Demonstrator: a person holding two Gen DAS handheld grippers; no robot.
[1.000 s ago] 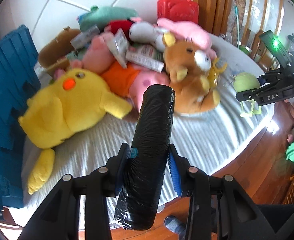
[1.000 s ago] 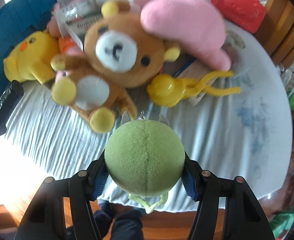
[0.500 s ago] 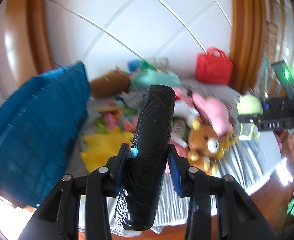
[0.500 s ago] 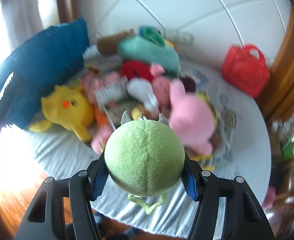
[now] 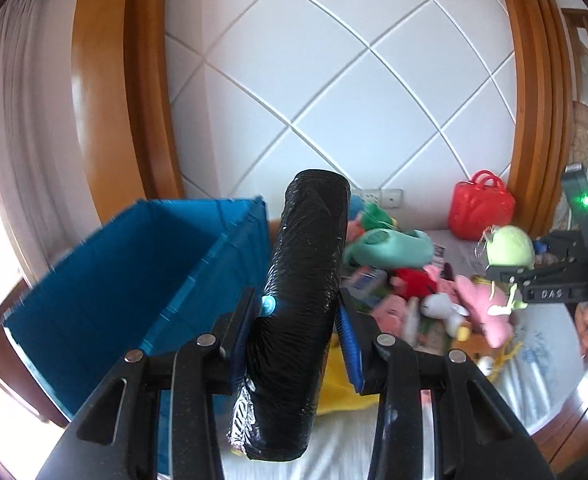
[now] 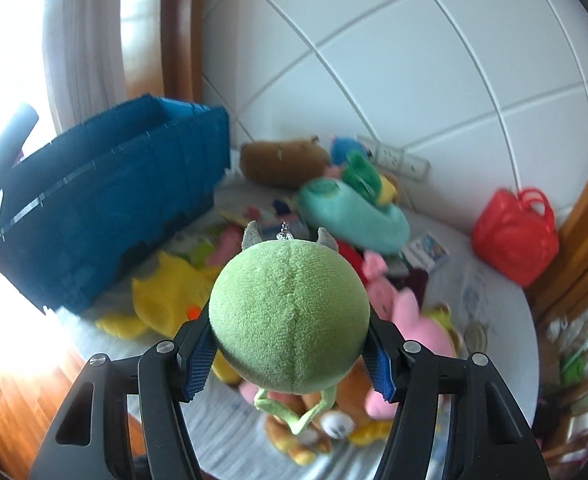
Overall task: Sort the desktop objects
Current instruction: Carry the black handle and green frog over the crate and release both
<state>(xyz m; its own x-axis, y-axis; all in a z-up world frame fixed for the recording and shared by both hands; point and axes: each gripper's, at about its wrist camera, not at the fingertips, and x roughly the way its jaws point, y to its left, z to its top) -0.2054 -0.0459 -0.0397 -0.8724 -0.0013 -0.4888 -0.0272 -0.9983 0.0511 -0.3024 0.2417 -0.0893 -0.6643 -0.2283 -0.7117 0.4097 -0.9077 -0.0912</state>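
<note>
My left gripper (image 5: 300, 320) is shut on a black plastic-wrapped roll (image 5: 298, 304) and holds it upright, high above the table, beside the blue crate (image 5: 142, 280). My right gripper (image 6: 290, 356) is shut on a round green plush toy (image 6: 290, 316) with thin legs hanging below. That gripper and toy also show at the right of the left wrist view (image 5: 510, 246). A pile of plush toys (image 6: 334, 216) lies on the white tablecloth (image 6: 490, 300) under both grippers.
The blue crate (image 6: 106, 200) stands open at the table's left. A red handbag (image 6: 514, 236) sits at the back right by the tiled wall. A yellow chick plush (image 6: 166, 292) lies near the crate. Wooden door frames stand left and right.
Both grippers have lifted and tilted up with their loads. The view has swung from the toy pile to the wall, and the blue crate's open top now shows.
</note>
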